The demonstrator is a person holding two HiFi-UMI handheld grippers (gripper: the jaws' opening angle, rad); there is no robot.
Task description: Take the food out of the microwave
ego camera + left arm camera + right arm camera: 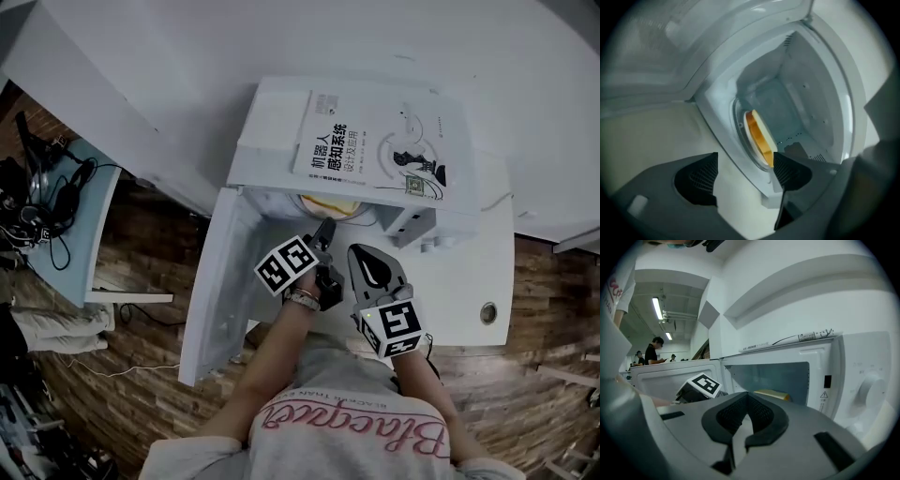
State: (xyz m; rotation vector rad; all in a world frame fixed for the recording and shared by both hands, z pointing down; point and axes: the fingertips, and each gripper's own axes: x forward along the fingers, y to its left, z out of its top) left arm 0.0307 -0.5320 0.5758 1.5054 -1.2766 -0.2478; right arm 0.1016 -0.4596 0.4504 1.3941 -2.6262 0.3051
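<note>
Left gripper (745, 172): released, with dark ribbed pads (701, 178) standing wide apart and nothing between them; it is aimed into the cavity mouth.
Right gripper (738, 441): clenched on itself with tips meeting and nothing held; it sits just outside the opening, beside the left.
Task's thing: a flat yellow-orange piece of food (758, 136) with a paler top.
Where it is: inside the white microwave (267, 122), resting on the round turntable (740, 140) near the middle of the floor. It is not yet touched by either gripper.
Door: the white hinged door (211, 309) is swung fully open at the person's left, so access is free.
On top: a white paperback book (375, 141) lies on the microwave roof, clear of the reach.
Handling, judged: probably light and soft, like bread or cake, so easily crushed or torn and possibly warm. A gentle pinch seems wise.
Where to grip, judged: the near edge, one pad above and one below. I cannot tell whether a plate lies under it.
Orientation: it lies flat, broad face up.
Long axis, judged: roughly round or squarish with no clear long axis; the thin dimension is vertical.
</note>
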